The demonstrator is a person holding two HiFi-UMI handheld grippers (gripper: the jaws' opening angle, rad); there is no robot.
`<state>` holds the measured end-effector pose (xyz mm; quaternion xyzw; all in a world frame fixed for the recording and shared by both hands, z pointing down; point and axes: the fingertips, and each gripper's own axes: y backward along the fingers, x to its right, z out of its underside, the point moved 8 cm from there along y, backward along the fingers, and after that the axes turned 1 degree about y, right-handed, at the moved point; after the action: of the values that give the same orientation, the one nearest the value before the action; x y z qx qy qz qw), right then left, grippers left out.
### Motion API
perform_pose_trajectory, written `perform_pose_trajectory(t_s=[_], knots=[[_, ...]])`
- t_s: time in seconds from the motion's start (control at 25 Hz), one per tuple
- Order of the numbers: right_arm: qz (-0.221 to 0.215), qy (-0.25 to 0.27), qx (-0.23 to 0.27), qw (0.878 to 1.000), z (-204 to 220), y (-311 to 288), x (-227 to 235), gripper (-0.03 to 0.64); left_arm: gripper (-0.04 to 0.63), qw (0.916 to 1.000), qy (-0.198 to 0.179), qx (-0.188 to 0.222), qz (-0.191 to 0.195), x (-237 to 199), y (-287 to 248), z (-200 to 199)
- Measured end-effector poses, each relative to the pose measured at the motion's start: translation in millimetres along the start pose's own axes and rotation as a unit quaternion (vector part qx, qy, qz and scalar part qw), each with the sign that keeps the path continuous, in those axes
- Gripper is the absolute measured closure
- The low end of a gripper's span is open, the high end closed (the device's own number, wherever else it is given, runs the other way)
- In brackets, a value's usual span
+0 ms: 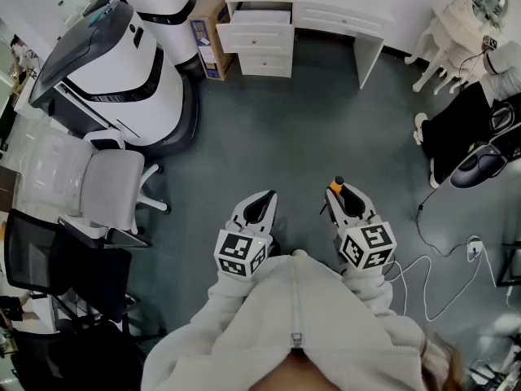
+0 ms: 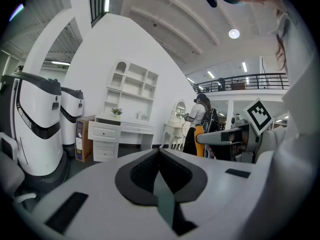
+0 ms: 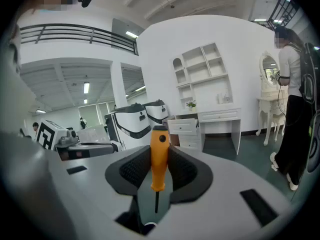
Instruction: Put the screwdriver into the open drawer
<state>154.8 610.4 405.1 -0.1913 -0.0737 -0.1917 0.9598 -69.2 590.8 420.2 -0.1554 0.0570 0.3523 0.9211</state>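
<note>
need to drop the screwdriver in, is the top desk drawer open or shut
Open. The top drawer juts out from the white desk, past the drawers below it, and its inside shows from above.

Bare floor [image 1: 309, 120] ran from near to the far open drawer [image 1: 256, 35]. A machine [image 1: 122, 76] and chairs [image 1: 110, 182] crowded the left; cables [image 1: 431, 271] lay right.

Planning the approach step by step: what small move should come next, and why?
Probably a step forward with the screwdriver. The right hand-held gripper clamps its orange handle, and the open drawer stands far off across the floor, likely out of reach from here.
</note>
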Motion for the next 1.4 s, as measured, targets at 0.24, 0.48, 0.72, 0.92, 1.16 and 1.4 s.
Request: perform_pose_trajectory(t_s=[0.24,0.48,0.72,0.92,1.16,1.4], knots=[[-0.018,0.001,0.001,1.0,10.6,27.7,7.3,0.494,0.578,0.9998,-0.001,-0.001,-0.02,30.1,13.6,11.3],[-0.035,-0.007,-0.001,0.999,14.5,38.9,12.1,0.494,0.578,0.9992,-0.002,0.006,-0.039,45.1,20.0,10.5],[-0.03,-0.002,0.01,1.0,12.7,47.2,16.8,0.494,0.578,0.9987,0.0,0.007,-0.051,51.8,22.5,12.4],[-0.031,-0.003,0.01,0.999,17.7,49.9,15.9,0.494,0.578,0.9984,0.006,0.003,-0.056,58.0,26.7,19.4],[-0.033,-0.011,0.001,0.999,25.0,43.9,14.3,0.494,0.578,0.9982,0.008,-0.007,-0.058,53.9,26.3,24.6],[-0.03,-0.012,-0.004,0.999,18.1,30.2,27.6,0.494,0.578,0.9983,0.006,-0.009,-0.057,43.6,4.0,15.7]])
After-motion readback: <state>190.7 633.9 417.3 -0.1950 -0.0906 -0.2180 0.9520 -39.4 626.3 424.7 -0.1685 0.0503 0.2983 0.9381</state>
